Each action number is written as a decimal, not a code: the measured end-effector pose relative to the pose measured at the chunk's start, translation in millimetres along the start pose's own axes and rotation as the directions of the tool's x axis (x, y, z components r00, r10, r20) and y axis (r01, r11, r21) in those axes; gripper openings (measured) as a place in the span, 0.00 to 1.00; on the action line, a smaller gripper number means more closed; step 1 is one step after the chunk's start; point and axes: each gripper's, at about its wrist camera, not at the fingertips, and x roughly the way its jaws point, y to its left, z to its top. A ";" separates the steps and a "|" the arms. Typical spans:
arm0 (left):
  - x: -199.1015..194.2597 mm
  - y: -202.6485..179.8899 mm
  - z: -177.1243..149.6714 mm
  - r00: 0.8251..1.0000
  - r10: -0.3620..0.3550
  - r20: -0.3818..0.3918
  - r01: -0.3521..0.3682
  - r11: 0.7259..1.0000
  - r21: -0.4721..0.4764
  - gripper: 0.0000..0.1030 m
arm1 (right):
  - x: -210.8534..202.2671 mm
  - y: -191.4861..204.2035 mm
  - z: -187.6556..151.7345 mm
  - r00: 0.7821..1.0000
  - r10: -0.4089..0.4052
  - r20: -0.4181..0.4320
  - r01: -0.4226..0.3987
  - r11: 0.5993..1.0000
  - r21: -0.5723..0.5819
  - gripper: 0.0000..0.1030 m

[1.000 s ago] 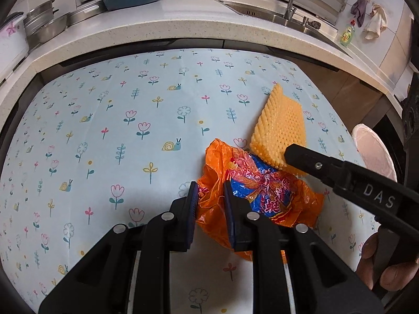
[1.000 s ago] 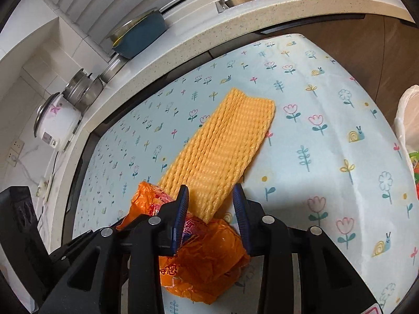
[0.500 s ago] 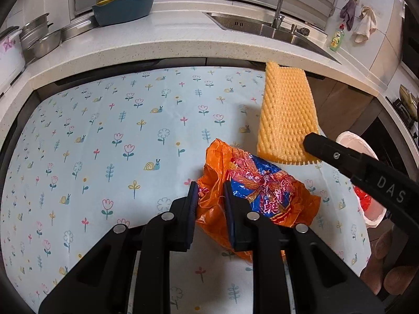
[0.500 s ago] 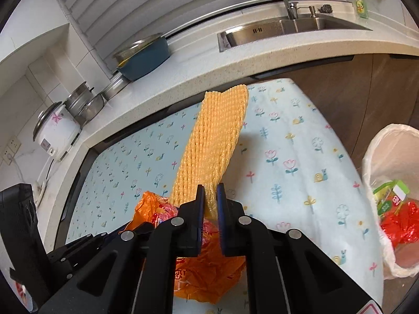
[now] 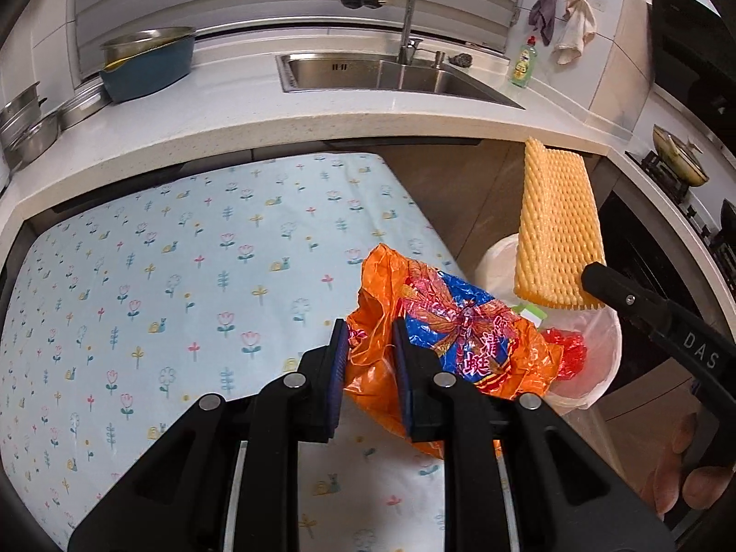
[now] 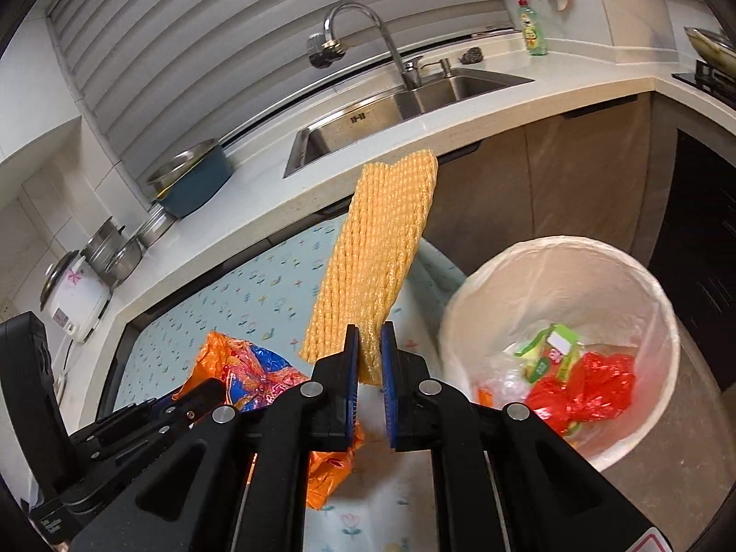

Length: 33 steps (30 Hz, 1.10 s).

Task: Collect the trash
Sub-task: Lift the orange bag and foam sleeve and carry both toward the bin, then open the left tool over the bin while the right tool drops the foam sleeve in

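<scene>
My left gripper (image 5: pixel 368 359) is shut on a crumpled orange and blue snack bag (image 5: pixel 441 322), held above the table's right edge; the bag also shows in the right wrist view (image 6: pixel 244 368). My right gripper (image 6: pixel 365 354) is shut on the lower end of a yellow foam net sleeve (image 6: pixel 382 248), which stands upright in the air; the sleeve also shows in the left wrist view (image 5: pixel 556 230). A white-lined trash bin (image 6: pixel 487 285) stands on the floor right of the table and holds red and green wrappers (image 6: pixel 584 377).
The table has a light blue flowered cloth (image 5: pixel 184 276). Behind it runs a white counter (image 5: pixel 322 124) with a steel sink (image 5: pixel 391 78), a faucet, a blue basin (image 5: pixel 147 64), pots and a rice cooker (image 6: pixel 73 294). A stove stands at the far right.
The right gripper closed on the foam sleeve and lifted it off the table. Both grippers moved right with their loads, and the trash bin came into view.
</scene>
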 end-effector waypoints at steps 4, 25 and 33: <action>4.0 -38.7 4.4 0.999 -0.035 -0.001 0.035 0.999 0.036 0.18 | -27.0 -41.6 2.8 0.998 -0.051 0.031 0.049 0.998 0.039 0.09; 42.2 -157.5 22.0 0.998 -0.066 0.016 0.063 0.986 0.155 0.48 | -90.1 -152.5 -6.0 0.978 -0.195 0.079 0.182 0.973 0.143 0.09; 38.6 -152.3 25.4 0.998 -0.052 0.041 0.047 0.991 0.129 0.51 | -78.9 -149.6 -7.6 0.983 -0.176 0.051 0.169 0.979 0.117 0.09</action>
